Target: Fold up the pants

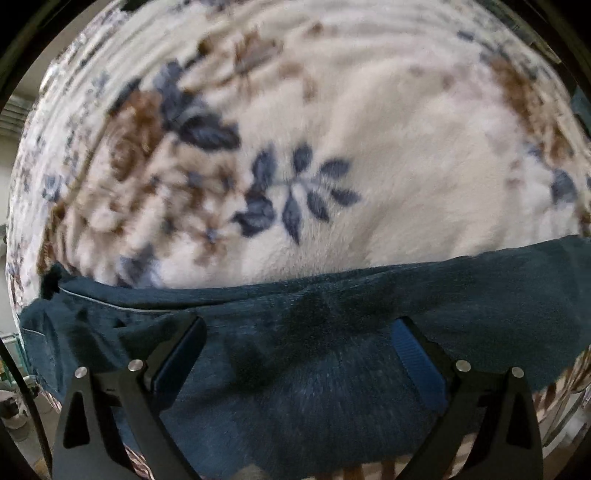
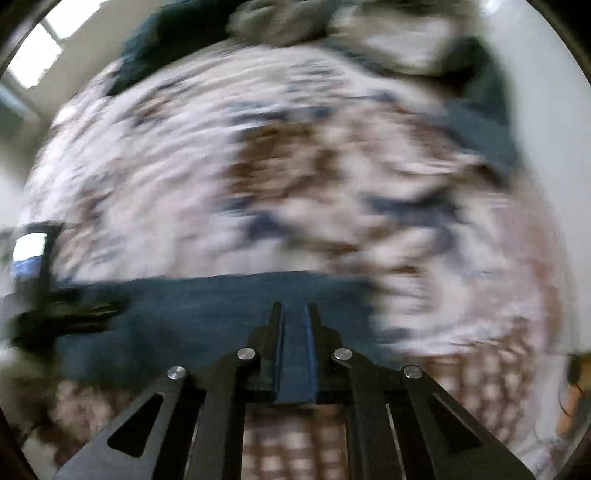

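Dark blue pants (image 1: 314,387) lie across the near edge of a floral fleece blanket (image 1: 369,147). My left gripper (image 1: 299,325) points down over them, jaws wide open, with the fabric spread beneath and between the fingers but not pinched. The right wrist view is heavily motion-blurred. There the pants (image 2: 184,325) form a blue band across the lower frame. My right gripper (image 2: 295,306) has its fingers nearly together, and a strip of the blue cloth shows between the pads.
The blanket (image 2: 184,184) covers most of the surface. A brown checkered cloth (image 2: 295,443) hangs below its near edge. More dark and grey clothing (image 2: 166,33) is piled at the far side. A blurred dark shape (image 2: 55,314) sits at the left.
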`<move>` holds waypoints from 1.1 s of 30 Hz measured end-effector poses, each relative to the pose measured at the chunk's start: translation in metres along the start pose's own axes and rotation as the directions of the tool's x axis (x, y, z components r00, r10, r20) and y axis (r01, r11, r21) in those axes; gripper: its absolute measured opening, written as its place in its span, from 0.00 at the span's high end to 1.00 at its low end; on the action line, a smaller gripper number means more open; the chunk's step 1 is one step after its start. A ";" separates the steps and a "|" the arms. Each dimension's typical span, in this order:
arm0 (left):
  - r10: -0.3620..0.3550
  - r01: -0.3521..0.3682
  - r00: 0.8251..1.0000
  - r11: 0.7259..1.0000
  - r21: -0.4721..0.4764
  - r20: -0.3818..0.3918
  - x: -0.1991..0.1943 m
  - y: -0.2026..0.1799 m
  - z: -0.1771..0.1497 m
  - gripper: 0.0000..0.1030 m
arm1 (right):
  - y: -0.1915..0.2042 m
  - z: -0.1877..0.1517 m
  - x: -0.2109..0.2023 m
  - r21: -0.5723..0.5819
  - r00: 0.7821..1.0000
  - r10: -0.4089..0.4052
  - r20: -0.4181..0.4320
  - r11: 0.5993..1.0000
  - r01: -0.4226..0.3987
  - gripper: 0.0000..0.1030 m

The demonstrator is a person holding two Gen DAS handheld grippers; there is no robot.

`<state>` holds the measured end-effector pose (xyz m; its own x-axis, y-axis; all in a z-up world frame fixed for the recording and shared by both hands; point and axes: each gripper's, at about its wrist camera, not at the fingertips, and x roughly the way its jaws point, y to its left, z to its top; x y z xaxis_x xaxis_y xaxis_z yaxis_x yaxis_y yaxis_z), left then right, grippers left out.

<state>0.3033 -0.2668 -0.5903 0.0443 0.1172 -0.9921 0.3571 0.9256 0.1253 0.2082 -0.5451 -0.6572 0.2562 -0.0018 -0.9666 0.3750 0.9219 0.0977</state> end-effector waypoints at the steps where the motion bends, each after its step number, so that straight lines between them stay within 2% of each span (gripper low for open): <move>1: 0.001 -0.001 1.000 1.000 0.000 0.013 -0.004 0.000 -0.001 0.00 | -0.030 0.002 0.009 0.128 0.999 -0.002 -0.045 0.992 0.008 0.88; 2: -0.004 0.004 1.000 1.000 0.000 0.022 -0.007 0.000 -0.002 0.00 | -0.052 0.003 0.018 0.253 0.995 0.063 -0.083 0.967 -0.040 0.88; 3: -0.006 0.006 0.999 1.000 0.003 0.032 -0.011 -0.002 -0.003 0.00 | -0.073 0.001 0.027 0.390 0.980 0.172 -0.095 0.912 -0.123 0.87; 4: -0.005 0.004 0.999 1.000 0.007 0.036 -0.012 -0.004 -0.004 0.00 | -0.086 0.000 0.033 0.462 0.963 0.253 -0.090 0.868 -0.185 0.79; 5: -0.007 0.007 0.999 1.000 0.011 0.038 -0.014 -0.006 -0.005 0.00 | -0.091 0.001 0.038 0.490 0.951 0.296 -0.090 0.844 -0.216 0.71; 6: -0.012 0.011 0.999 1.000 0.016 0.037 -0.015 -0.008 -0.006 0.00 | -0.092 0.003 0.040 0.485 0.953 0.287 -0.098 0.850 -0.206 0.53; 7: -0.014 0.013 0.999 1.000 0.022 0.031 -0.014 -0.011 -0.008 0.00 | -0.091 0.006 0.041 0.466 0.958 0.268 -0.102 0.864 -0.192 0.41; 8: -0.016 0.016 1.000 1.000 0.026 0.026 -0.015 -0.016 -0.010 0.00 | -0.089 0.009 0.045 0.446 0.955 0.279 -0.102 0.871 -0.207 0.41; 10: -0.020 0.019 1.000 0.999 0.038 0.021 -0.013 -0.022 -0.014 0.00 | -0.082 0.008 0.060 0.438 0.945 0.280 -0.171 0.880 -0.181 0.41; 12: -0.013 0.013 1.000 0.999 0.048 0.019 -0.014 -0.026 -0.019 0.00 | -0.082 0.000 0.071 0.452 0.935 0.228 -0.272 0.888 -0.085 0.41; 13: -0.013 0.012 1.000 0.999 0.050 0.023 -0.015 -0.028 -0.021 0.00 | -0.084 -0.010 0.067 0.491 0.932 0.253 -0.260 0.866 -0.098 0.41; 16: -0.010 0.009 1.000 0.998 0.060 0.027 -0.017 -0.033 -0.027 0.00 | -0.089 -0.031 0.048 0.547 0.945 0.278 -0.171 0.824 -0.144 0.41; 20: -0.003 0.002 1.000 0.998 0.067 0.019 -0.025 -0.032 -0.034 0.00 | -0.103 -0.051 0.040 0.662 0.937 0.348 -0.042 0.712 -0.235 0.41; 21: -0.003 0.002 1.000 0.998 0.064 0.020 -0.025 -0.033 -0.037 0.00 | -0.104 -0.054 0.039 0.681 0.924 0.381 0.013 0.673 -0.287 0.41; 24: -0.004 0.003 1.000 0.998 0.060 0.023 -0.029 -0.035 -0.041 0.00 | -0.098 -0.056 0.053 0.695 0.920 0.392 -0.026 0.668 -0.265 0.41; 26: -0.006 0.004 1.000 0.998 0.059 0.024 -0.039 -0.037 -0.039 0.00 | -0.097 -0.063 0.073 0.739 0.905 0.421 -0.050 0.625 -0.250 0.41; 27: -0.006 0.005 1.000 0.998 0.060 0.025 -0.040 -0.038 -0.039 0.00 | -0.097 -0.065 0.080 0.753 0.899 0.436 -0.042 0.605 -0.258 0.45; 28: -0.006 0.005 1.000 0.998 0.061 0.025 -0.041 -0.038 -0.037 0.00 | -0.097 -0.067 0.089 0.767 0.897 0.439 -0.038 0.589 -0.256 0.57; 29: -0.006 0.005 1.000 0.998 0.061 0.025 -0.041 -0.038 -0.034 0.00 | -0.097 -0.068 0.094 0.776 0.899 0.436 -0.031 0.577 -0.253 0.64; 31: -0.007 0.005 1.000 0.998 0.058 0.025 -0.042 -0.035 -0.032 0.00 | -0.100 -0.071 0.101 0.806 0.900 0.435 0.010 0.529 -0.265 0.83; 32: -0.005 0.003 1.000 0.998 0.056 0.028 -0.043 -0.035 -0.031 0.00 | -0.102 -0.070 0.098 0.802 0.905 0.425 0.021 0.533 -0.269 0.86; 33: -0.001 -0.001 1.000 0.998 0.055 0.027 -0.043 -0.033 -0.030 0.00 | -0.100 -0.068 0.094 0.788 0.913 0.407 0.019 0.556 -0.264 0.87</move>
<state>0.2612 -0.2914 -0.5514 0.0693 0.1068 -0.9919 0.4078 0.9043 0.1259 0.1342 -0.6110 -0.7735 0.4036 0.3657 -0.8387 0.8429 0.2081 0.4963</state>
